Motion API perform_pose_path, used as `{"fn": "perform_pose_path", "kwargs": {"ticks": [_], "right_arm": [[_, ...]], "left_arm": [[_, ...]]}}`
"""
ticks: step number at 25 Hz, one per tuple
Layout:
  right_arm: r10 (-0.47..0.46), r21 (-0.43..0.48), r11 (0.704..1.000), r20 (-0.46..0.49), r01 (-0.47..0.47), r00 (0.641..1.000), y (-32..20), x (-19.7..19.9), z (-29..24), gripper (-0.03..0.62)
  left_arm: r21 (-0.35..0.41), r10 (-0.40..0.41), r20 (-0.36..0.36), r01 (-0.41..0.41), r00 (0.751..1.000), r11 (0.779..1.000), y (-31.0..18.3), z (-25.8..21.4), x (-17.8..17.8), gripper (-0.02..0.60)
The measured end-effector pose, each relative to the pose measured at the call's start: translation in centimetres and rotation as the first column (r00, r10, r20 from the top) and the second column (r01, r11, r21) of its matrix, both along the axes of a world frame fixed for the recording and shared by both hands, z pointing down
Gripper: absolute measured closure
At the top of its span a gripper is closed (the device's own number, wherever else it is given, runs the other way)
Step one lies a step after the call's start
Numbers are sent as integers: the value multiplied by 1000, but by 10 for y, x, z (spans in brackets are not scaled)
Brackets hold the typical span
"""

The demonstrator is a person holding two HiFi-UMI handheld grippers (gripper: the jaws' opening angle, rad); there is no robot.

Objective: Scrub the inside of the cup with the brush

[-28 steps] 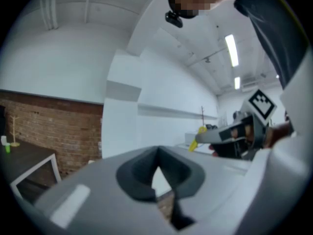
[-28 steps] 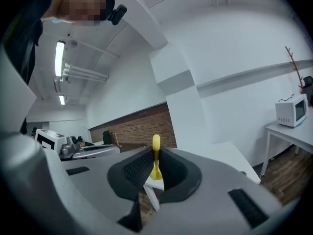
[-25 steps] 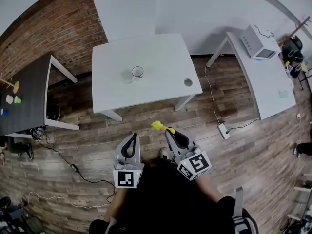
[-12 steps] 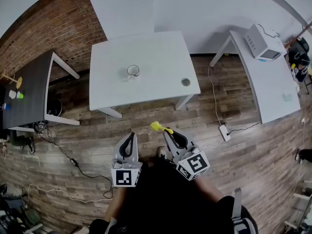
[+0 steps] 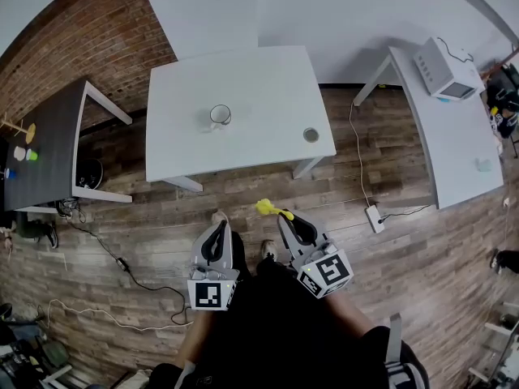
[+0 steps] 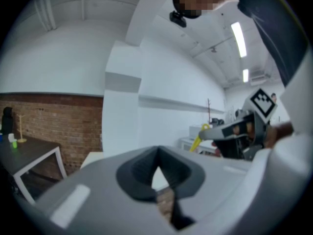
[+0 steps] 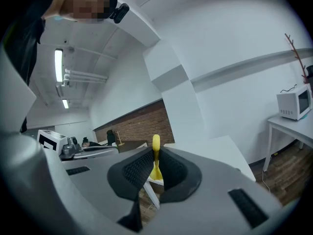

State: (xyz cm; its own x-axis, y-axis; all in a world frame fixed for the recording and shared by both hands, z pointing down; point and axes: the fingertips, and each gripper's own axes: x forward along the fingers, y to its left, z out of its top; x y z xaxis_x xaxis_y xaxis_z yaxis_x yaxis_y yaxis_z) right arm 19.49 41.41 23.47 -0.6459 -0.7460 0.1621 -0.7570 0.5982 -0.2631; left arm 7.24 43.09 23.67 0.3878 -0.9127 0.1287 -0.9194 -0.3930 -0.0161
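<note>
A small pale cup (image 5: pixel 220 117) stands upright near the middle of the white table (image 5: pixel 268 87), far ahead of both grippers. My right gripper (image 5: pixel 286 218) is shut on a yellow brush (image 5: pixel 266 209), whose head sticks out to the left past the jaws. In the right gripper view the brush (image 7: pixel 156 156) stands upright between the ribbed pads. My left gripper (image 5: pixel 217 228) is shut with nothing in it, held over the wooden floor beside the right one. The left gripper view shows its jaws closed together (image 6: pixel 157 174), with the brush (image 6: pixel 197 140) to the right.
A small round grey object (image 5: pixel 311 134) lies near the white table's right front corner. A dark table (image 5: pixel 49 152) stands at the left; a white table at the right carries a microwave (image 5: pixel 444 67). A power strip (image 5: pixel 374 218) and cables (image 5: pixel 122 262) lie on the floor.
The scene has shifted a little in the head view and a foot now shows on the floor ahead of the left gripper. Both grippers keep their pose and the brush stays held.
</note>
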Motion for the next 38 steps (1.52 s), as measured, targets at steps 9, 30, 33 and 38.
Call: {"fn": "perform_pose_path", "kwargs": {"ticks": [9,30,33,38], "right_arm": [[39,-3,999,-22,-39,999,-48,-32,3,563],[161,-40,986,-60,-164,985,-165,-154,5,563],[169,-39,984,-66,-172,983,-172,-158,4,563],[164,-47,985,-80,-169,983,-182,-146,3,563]], "left_arm": [[19,35,-14,-35,999,999,-57,-2,-30,578],[-20,142,-35,-143,989,990,-189,16,-155,578],[-5,154,-41,-155,987,988,-200,18,-157,578],[-41,156,-60,-159,986,987,-209,25,-143,578]]}}
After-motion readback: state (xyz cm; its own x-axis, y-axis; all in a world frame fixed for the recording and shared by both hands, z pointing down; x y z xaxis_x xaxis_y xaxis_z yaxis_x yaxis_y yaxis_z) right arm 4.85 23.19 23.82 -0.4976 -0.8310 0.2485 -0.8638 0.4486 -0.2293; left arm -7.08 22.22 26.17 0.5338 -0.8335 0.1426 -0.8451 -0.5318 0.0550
